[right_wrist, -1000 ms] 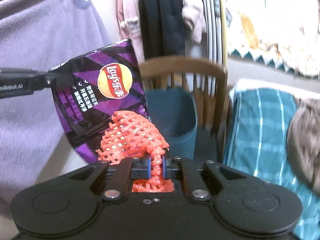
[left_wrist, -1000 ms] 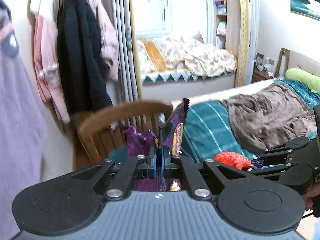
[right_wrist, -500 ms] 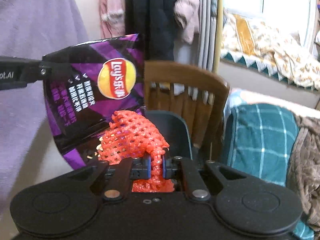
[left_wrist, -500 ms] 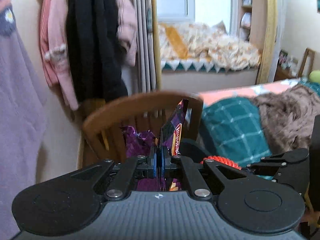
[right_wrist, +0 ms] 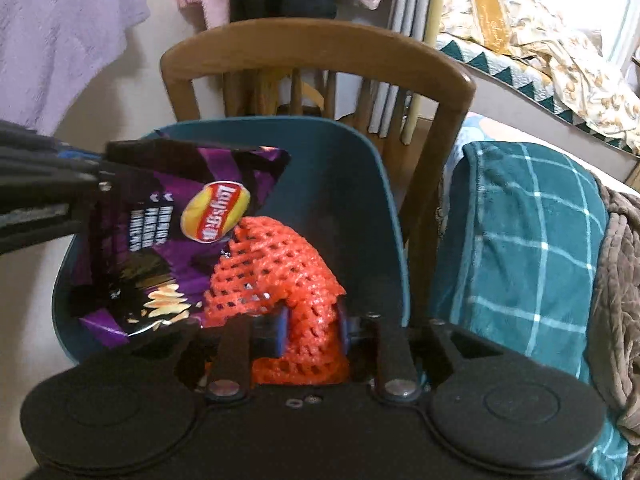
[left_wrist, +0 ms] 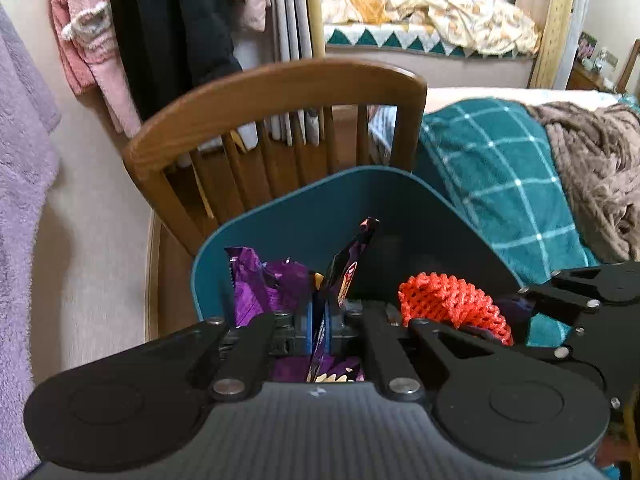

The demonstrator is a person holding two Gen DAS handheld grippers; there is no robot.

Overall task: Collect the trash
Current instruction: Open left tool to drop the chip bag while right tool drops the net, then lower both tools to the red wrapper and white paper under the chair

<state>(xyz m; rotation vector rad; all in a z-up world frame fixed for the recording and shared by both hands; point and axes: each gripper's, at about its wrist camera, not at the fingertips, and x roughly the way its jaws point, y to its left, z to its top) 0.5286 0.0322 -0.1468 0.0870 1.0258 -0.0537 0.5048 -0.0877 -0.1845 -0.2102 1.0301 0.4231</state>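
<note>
We see a purple chip bag (right_wrist: 176, 240) pinched flat between the tightly closed fingers of the left gripper (left_wrist: 318, 326), hanging over the open mouth of a teal trash bin (right_wrist: 360, 184). Just beside it, an orange foam net (right_wrist: 280, 280) sits between the blue fingers (right_wrist: 280, 330) of the right gripper (right_wrist: 310, 330), whose jaws have just been opening; the net bulges in the widened gap, and we cannot tell whether the pads still press on it. In the left wrist view the net (left_wrist: 452, 300) shows above the bin's dark interior, to the right of the crumpled bag (left_wrist: 272, 284). Both grippers point steeply down into the bin. Behind the bin stands a wooden chair (left_wrist: 280, 92) with a curved slatted back. To the right lies a bed with a teal checked blanket (left_wrist: 500, 184) and a brown throw (left_wrist: 592, 160). Coats (left_wrist: 168, 32) hang on the wall beyond the chair.
</note>
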